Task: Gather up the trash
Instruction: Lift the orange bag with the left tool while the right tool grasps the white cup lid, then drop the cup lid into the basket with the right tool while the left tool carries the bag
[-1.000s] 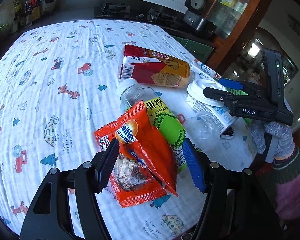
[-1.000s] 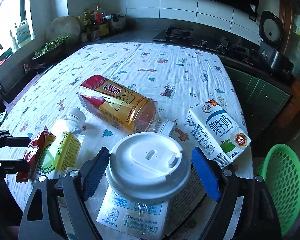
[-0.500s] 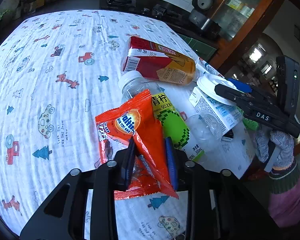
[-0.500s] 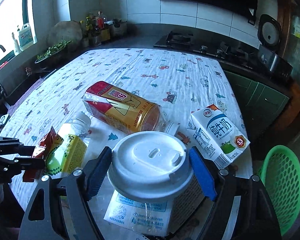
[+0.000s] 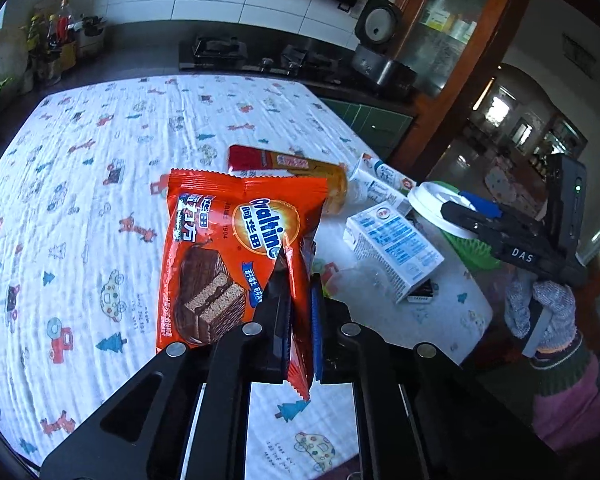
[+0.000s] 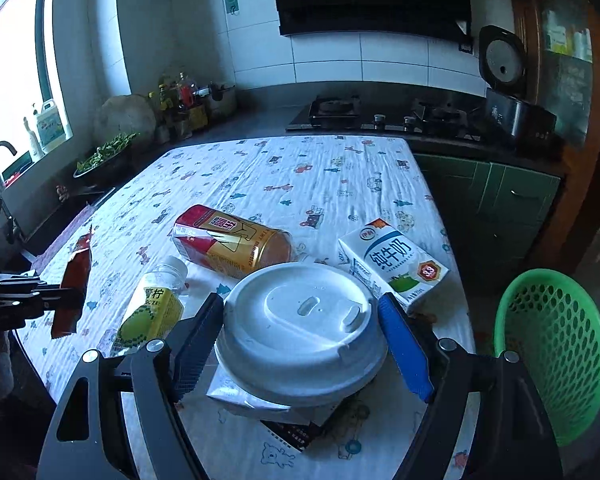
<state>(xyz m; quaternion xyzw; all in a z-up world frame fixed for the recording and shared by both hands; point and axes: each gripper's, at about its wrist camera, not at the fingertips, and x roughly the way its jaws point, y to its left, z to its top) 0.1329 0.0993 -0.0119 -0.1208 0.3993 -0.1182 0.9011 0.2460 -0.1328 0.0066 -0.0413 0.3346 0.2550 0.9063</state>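
Lidded cup (image 6: 300,330) (white) between pads (image 6: 404,350)

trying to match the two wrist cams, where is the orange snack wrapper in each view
Left wrist view: the orange snack wrapper fills the centre, pinched at its lower right edge in the closing left hand-held gripper.
Right wrist view: it hangs edge-on at the far left, clear of the tablecloth.
Shared landmark: the red and gold bottle lying on its side mid-table.

White wall tiles (image 6: 380,56) backed a dark counter with a black gas hob (image 6: 384,114). Daylight came through a window (image 6: 8,76) at left. Green cabinet doors (image 6: 496,196) stood beside a wooden glass-fronted cupboard (image 5: 452,20).
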